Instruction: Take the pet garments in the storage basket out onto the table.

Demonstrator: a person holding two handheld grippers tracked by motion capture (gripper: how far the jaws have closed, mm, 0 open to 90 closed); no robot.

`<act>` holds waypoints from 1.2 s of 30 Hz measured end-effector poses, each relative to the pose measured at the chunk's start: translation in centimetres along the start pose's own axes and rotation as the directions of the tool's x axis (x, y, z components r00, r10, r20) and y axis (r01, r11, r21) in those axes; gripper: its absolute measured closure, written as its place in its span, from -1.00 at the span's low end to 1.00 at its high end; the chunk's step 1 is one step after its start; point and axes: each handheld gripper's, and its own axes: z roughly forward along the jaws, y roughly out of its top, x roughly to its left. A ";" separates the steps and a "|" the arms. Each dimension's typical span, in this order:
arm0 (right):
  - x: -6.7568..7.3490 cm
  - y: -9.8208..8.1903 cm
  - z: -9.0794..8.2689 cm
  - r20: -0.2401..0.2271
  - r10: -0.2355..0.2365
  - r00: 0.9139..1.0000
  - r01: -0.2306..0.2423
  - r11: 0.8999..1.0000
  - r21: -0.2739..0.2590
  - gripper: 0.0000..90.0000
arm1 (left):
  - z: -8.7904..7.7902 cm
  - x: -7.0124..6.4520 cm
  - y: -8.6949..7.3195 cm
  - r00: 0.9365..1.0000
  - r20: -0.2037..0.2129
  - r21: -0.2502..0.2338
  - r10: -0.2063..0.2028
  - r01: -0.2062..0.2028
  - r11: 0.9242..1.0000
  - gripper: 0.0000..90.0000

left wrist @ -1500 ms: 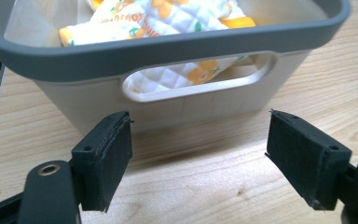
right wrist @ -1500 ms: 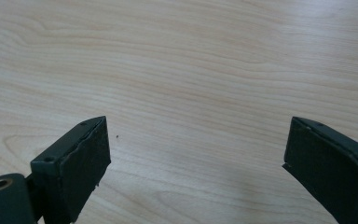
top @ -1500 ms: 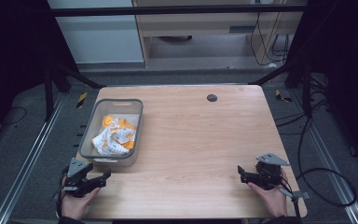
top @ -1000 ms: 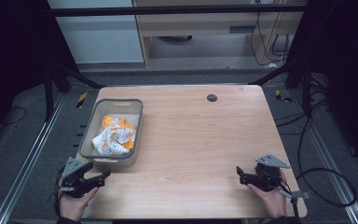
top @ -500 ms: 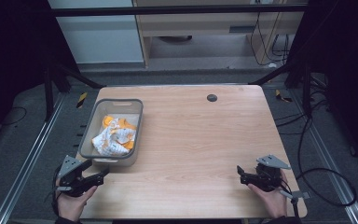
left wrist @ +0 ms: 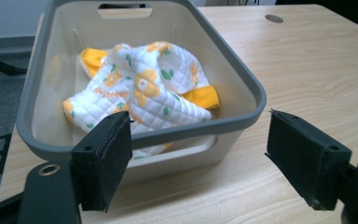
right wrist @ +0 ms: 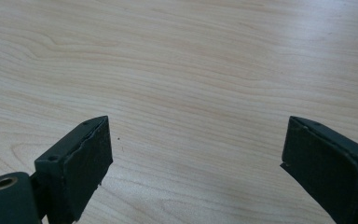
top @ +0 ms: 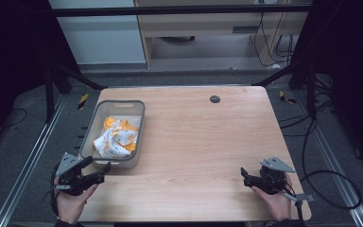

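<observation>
Quilted cloth (left wrist: 144,95) inside grey bin (left wrist: 242,81)

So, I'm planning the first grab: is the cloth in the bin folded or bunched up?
Bunched up. The quilted cloth lies crumpled in the grey bin, with uneven folds and orange lining showing.

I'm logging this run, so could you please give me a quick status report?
Left claw open, just short of the grey bin. Right claw open over bare table. Quilted cloth bunched inside the bin. Nothing in the way.
</observation>
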 end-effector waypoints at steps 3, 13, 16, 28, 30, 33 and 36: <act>0.0 0.0 -0.1 0.001 -0.003 1.000 0.003 1.000 -0.011 -0.81 | -0.1 0.1 0.3 1.000 -0.004 -0.006 0.003 -0.003 1.000 -0.52; 0.2 0.1 0.0 -0.008 -0.004 1.000 0.004 1.000 -0.006 -0.81 | -0.3 0.0 1.3 1.000 -0.008 -0.016 0.023 -0.024 1.000 -0.52; 0.3 0.1 0.0 -0.009 -0.011 1.000 0.011 1.000 -0.010 -0.81 | -0.4 0.0 1.6 1.000 -0.006 -0.020 0.022 -0.022 1.000 -0.52; 0.5 0.1 0.1 -0.011 -0.016 1.000 0.016 1.000 -0.012 -0.81 | 0.3 0.1 2.9 0.998 -0.015 -0.021 0.054 -0.054 0.998 -0.54; 0.5 0.1 0.1 -0.011 -0.017 1.000 0.017 1.000 -0.013 -0.81 | 0.5 0.2 3.3 0.998 -0.020 -0.022 0.060 -0.061 0.998 -0.54; 0.5 0.1 0.1 -0.009 -0.023 1.000 0.023 1.000 -0.015 -0.81 | 0.8 0.3 3.7 0.998 -0.020 -0.018 0.065 -0.065 0.998 -0.55; 0.5 0.1 0.2 -0.007 -0.027 1.000 0.027 1.000 -0.013 -0.81 | 0.9 0.4 3.9 0.998 -0.021 -0.017 0.063 -0.063 0.998 -0.56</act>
